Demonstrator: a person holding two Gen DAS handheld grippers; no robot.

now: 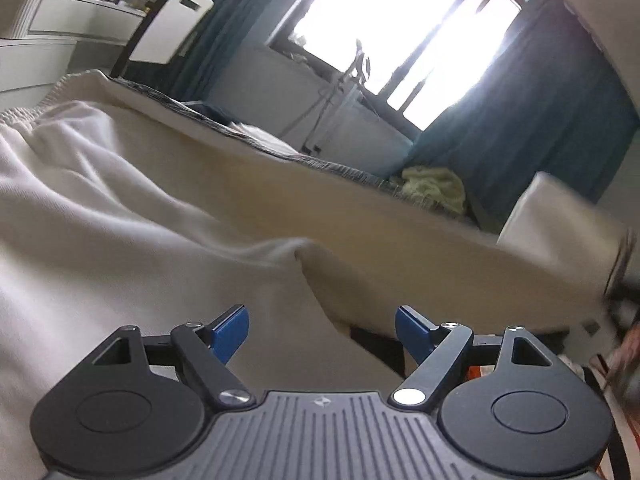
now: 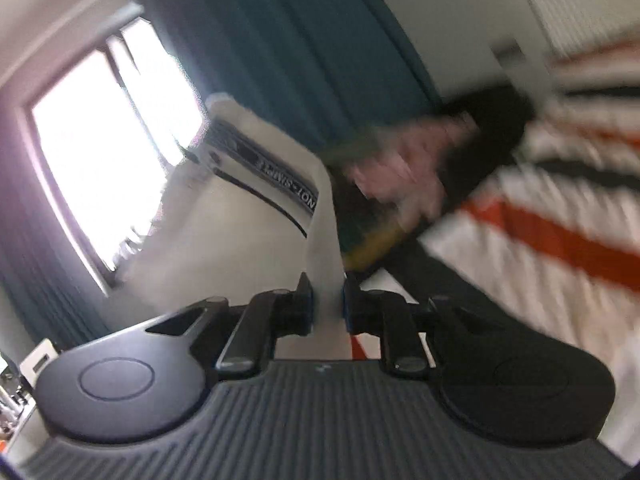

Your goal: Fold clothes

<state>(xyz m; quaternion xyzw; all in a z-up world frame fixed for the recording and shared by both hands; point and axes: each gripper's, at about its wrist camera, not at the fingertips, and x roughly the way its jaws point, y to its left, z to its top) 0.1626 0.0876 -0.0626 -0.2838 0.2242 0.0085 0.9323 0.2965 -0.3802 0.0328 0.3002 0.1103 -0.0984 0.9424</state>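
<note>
The left hand-held gripper [image 1: 322,330] hovers wide apart just above the cream garment [image 1: 120,200] on the bed [image 1: 280,152], touching nothing. The right hand-held gripper [image 2: 327,306] is clamped on the garment's lifted hem.

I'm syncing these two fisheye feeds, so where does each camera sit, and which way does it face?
Left wrist: on the left hand-held gripper, open, looking low across the cream garment on the bed toward the window.
Right wrist: on the right hand-held gripper, shut on the garment's lifted end, tilted upward; a blurred hand and striped top show.
Shared: the window, teal curtains, and the garment.
</note>
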